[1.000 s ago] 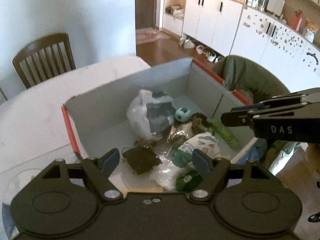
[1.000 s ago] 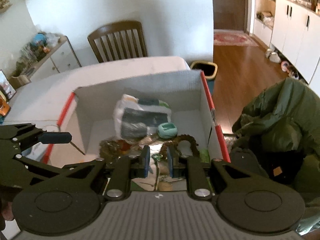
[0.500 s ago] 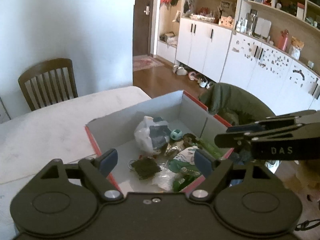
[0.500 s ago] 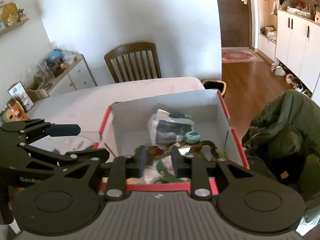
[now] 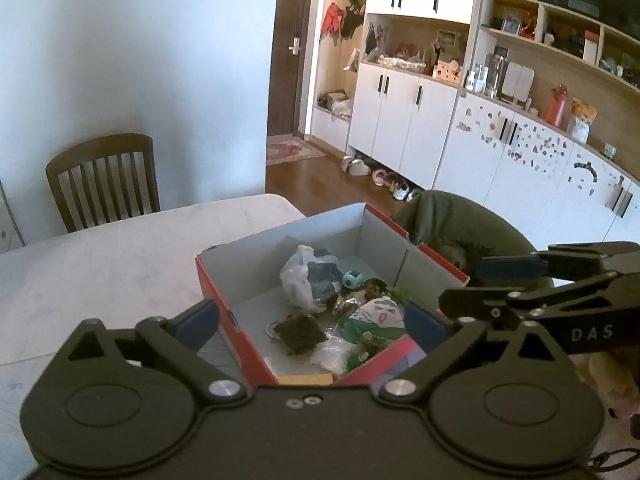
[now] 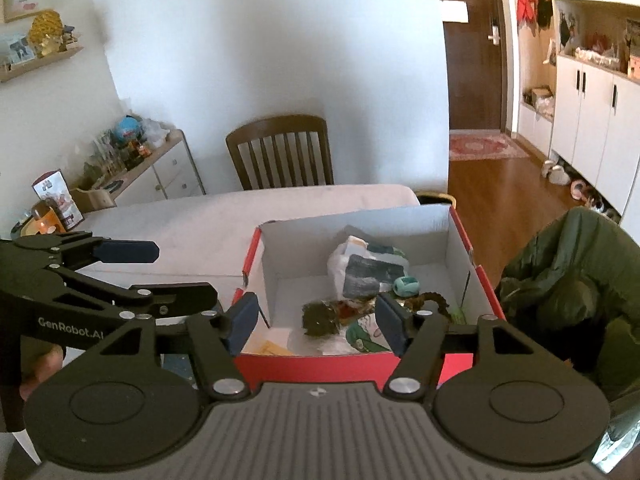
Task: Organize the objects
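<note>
An open red box (image 5: 224, 312) (image 6: 360, 364) with grey inside walls stands near the table's right end. Inside lie a white plastic bag (image 5: 300, 280) (image 6: 344, 268), a teal ball (image 5: 353, 280) (image 6: 406, 286), a dark green pad (image 5: 300, 334) (image 6: 318, 316) and an illustrated packet (image 5: 378, 314) (image 6: 366, 332). My left gripper (image 5: 310, 322) (image 6: 160, 276) hovers open above the box's near left corner, holding nothing. My right gripper (image 6: 317, 320) (image 5: 492, 286) hangs open over the box's near wall, also with nothing between its fingers.
The white table (image 5: 120, 248) (image 6: 240, 216) stretches left of the box. A wooden chair (image 5: 104, 176) (image 6: 280, 152) stands at the far side. A green jacket (image 5: 460, 220) (image 6: 560, 272) drapes a seat right of the box. A cluttered sideboard (image 6: 152, 168) lines the left wall.
Both grippers have drawn back and up from the box, which now looks smaller and farther. The right gripper's jaws have widened from nearly shut to open.
</note>
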A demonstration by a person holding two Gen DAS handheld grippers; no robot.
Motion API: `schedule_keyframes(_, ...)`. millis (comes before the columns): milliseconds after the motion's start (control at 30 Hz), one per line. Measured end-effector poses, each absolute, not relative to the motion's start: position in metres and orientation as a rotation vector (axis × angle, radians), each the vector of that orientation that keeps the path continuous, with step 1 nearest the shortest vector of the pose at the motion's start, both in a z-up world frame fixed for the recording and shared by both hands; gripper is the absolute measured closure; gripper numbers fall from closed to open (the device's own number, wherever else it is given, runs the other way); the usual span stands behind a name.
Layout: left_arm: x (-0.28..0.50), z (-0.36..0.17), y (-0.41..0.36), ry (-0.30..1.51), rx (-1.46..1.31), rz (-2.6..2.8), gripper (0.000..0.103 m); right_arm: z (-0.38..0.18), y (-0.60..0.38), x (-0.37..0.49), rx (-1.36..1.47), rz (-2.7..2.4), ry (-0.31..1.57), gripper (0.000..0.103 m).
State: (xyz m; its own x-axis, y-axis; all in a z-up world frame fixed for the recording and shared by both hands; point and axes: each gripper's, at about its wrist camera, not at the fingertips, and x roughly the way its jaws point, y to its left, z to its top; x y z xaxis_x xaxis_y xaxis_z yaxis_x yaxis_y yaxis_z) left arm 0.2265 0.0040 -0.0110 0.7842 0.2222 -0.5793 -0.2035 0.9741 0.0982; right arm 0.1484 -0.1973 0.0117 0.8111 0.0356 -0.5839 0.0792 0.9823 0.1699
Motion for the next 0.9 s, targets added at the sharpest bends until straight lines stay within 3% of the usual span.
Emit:
schedule_keyframes(67, 0.222, -0.009, 0.007, 0.621, 0.021, 0.227, 0.001, 0.013, -0.196, 0.145, 0.199, -0.04, 0.615, 0.024)
schedule_keyframes(367, 0.208, -0.008, 0.015, 0.61, 0.007, 0.217, 0.001, 0.015, -0.181, 0.133, 0.198, -0.07, 0.558, 0.009)
schedule_keyframes(900, 0.19, -0.004, 0.016, 0.568, -0.008, 0.179, 0.001, 0.015, -0.161, 0.113, 0.213, -0.143, 0.521, 0.005)
